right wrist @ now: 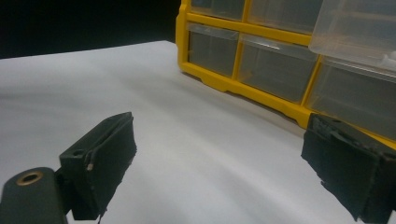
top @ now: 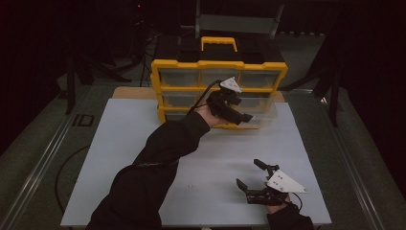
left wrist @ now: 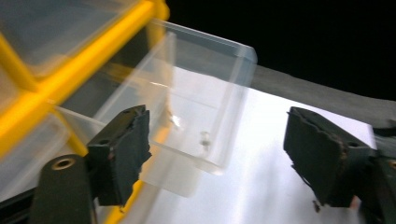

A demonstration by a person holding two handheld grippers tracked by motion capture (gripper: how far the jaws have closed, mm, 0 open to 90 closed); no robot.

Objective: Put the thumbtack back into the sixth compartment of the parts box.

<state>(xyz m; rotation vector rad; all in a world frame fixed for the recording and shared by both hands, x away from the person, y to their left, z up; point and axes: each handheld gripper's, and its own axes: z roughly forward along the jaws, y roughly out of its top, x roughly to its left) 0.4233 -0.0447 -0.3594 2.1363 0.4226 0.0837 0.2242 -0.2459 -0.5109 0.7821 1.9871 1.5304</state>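
A yellow-framed organizer (top: 218,64) with clear drawers stands at the far middle of the white board (top: 134,143). One clear drawer (top: 264,113) in its lower right sticks out toward me. My left gripper (top: 245,116) hovers right in front of that drawer. In the left gripper view the gripper (left wrist: 217,149) is open, the pulled-out drawer (left wrist: 205,107) lies just beyond its left pad (left wrist: 123,154), and no pad presses on it. A small speck lies in the drawer. My right gripper (top: 248,172) rests open near the board's front edge, nothing between its jaws (right wrist: 219,154).
The organizer has a yellow carry handle (top: 219,42) on top. In the right gripper view its frame (right wrist: 243,88) and the protruding drawer (right wrist: 359,32) stand ahead to the right. Dark stands and a cable (top: 72,163) lie around the board.
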